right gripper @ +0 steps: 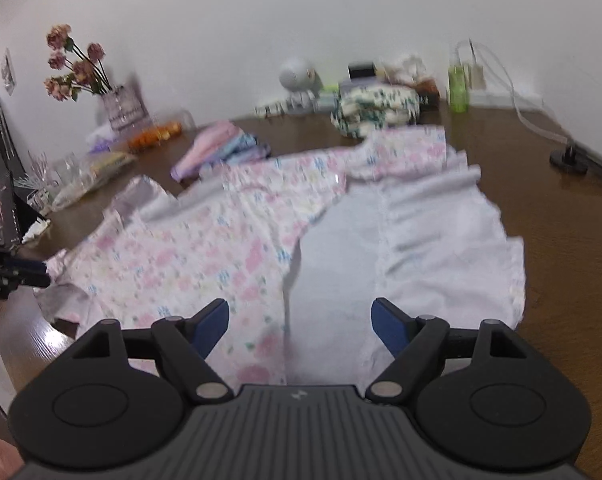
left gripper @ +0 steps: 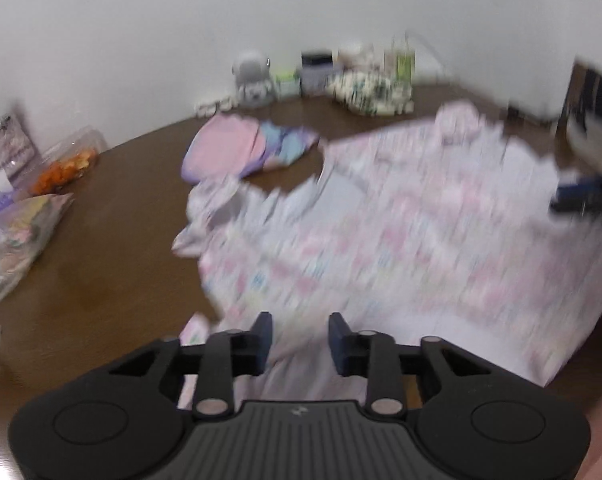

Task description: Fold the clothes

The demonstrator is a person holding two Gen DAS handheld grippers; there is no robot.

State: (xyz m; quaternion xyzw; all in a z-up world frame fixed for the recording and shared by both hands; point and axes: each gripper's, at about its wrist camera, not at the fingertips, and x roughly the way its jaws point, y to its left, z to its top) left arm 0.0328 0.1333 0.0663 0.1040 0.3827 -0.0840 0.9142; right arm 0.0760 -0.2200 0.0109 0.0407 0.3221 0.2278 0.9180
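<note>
While the floral garment [right gripper: 205,248] lies spread on the brown table [right gripper: 561,240], partly turned to show its pale lining, its long axis runs from the near edge toward the far wall. Both grippers hang over its near hem. Left gripper [left gripper: 300,340] stands over the left near corner, jaws parted narrowly, cloth beneath but not visibly pinched. Right gripper [right gripper: 301,328] has jaws spread wide over the lining, holding nothing. Judged nearer a grasp: the left.
</note>
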